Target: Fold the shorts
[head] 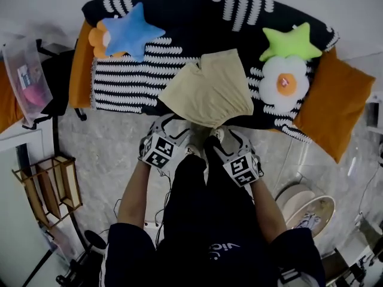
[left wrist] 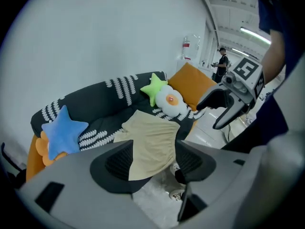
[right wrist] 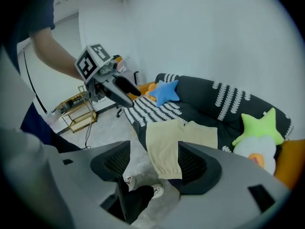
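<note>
Fingers stand wide on your left gripper and right gripper, holding nothing.
You face a wooden rack on grey floor, a blue star cushion, beige shorts overhanging the striped sofa's front edge, and a green star cushion.

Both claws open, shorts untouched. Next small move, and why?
Probably bring the left claw and right claw to the near edge of the shorts. They lie spread on the sofa, that edge draped over its front, and both claws are open, empty, short of it.
</note>
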`<state>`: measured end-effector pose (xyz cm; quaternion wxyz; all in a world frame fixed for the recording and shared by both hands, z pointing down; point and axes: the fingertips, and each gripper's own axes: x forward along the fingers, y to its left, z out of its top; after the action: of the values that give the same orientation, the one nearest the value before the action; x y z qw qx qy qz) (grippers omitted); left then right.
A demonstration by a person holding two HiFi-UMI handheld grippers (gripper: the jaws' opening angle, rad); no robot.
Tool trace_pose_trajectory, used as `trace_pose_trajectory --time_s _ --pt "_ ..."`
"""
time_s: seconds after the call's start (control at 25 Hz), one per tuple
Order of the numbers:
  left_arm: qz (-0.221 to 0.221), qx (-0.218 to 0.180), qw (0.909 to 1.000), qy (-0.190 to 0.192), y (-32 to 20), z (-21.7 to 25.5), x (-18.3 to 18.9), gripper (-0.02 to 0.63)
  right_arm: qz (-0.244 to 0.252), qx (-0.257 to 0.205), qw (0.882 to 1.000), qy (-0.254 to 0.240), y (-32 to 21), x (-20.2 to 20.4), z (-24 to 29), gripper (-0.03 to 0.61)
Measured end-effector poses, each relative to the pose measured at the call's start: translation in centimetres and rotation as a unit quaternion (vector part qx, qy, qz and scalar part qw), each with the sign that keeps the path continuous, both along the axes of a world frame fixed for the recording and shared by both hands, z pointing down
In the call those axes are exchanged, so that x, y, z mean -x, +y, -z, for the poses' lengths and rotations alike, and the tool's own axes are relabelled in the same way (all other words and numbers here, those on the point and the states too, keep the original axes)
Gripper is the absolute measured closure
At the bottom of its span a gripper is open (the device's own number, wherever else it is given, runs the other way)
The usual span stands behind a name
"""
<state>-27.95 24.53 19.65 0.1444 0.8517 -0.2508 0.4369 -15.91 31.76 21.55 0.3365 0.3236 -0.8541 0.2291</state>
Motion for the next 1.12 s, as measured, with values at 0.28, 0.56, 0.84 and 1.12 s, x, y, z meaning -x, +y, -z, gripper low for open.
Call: trace_pose_trajectory --time_s 0.28,0.56,0.84,1.12 --pt "-0.054 0.039 0.9956 -0.066 -1.4 -6.0 2.7 0.336 -0.02 0.048 0.999 0.01 0.7 0.4 -4.8 0.276" --pt "-0.095 0.071 0.984 -0.133 -5.0 -14.4 6.6 0.354 -0.037 0.072 0.995 0.051 0.4 0.9 -12.1 0.29" --pt "-0.251 0.079 0.9419 -0.209 -5.6 -22.1 10.5 0.364 -0.032 0.09 0.991 0.092 0.5 1.3 -21.0 0.344" --pt "-0.364 0.074 0.8996 -0.23 -4.2 -28.9 12.7 0.382 -0.009 0.061 0.985 0.162 1.5 3.0 -28.9 0.35"
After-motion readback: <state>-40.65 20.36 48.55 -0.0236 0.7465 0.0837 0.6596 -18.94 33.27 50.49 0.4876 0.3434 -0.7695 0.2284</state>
